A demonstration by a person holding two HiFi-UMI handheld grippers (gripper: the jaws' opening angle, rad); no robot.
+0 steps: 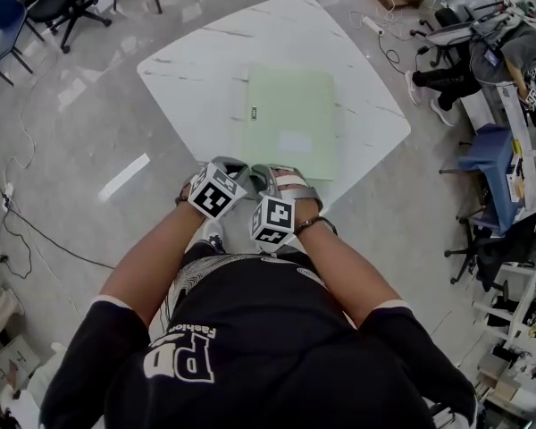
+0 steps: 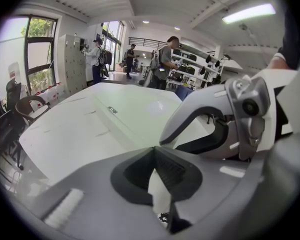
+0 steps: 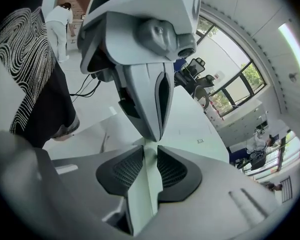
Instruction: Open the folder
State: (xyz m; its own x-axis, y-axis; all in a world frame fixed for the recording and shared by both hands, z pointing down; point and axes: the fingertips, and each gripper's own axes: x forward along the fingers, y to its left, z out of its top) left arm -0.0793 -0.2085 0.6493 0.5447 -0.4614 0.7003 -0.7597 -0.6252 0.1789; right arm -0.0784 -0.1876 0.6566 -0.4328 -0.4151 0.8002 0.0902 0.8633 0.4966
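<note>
- Location of the folder?
- The folder [image 1: 290, 119] lies flat and closed, centre frame, on the white worktop [image 1: 196, 70]. Its contents are not visible.
- Claws?
- Both are low in frame. The left claw [image 2: 153, 149] is pinched together and empty. The right claw [image 3: 149, 146] is parted a crack and empty. I advise widening one and nipping only the top cover's free edge.

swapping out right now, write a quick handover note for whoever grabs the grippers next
Left gripper: jaw tips together, empty.
Right gripper: jaws a narrow slit apart, holding nothing.
Both hang side by side at the near edge of the white marble-look table.
Pale green flat folder: lies shut on that table, just beyond the grippers.
Done: nothing yet.
Left: grip the cover's edge and lift it open.
</note>
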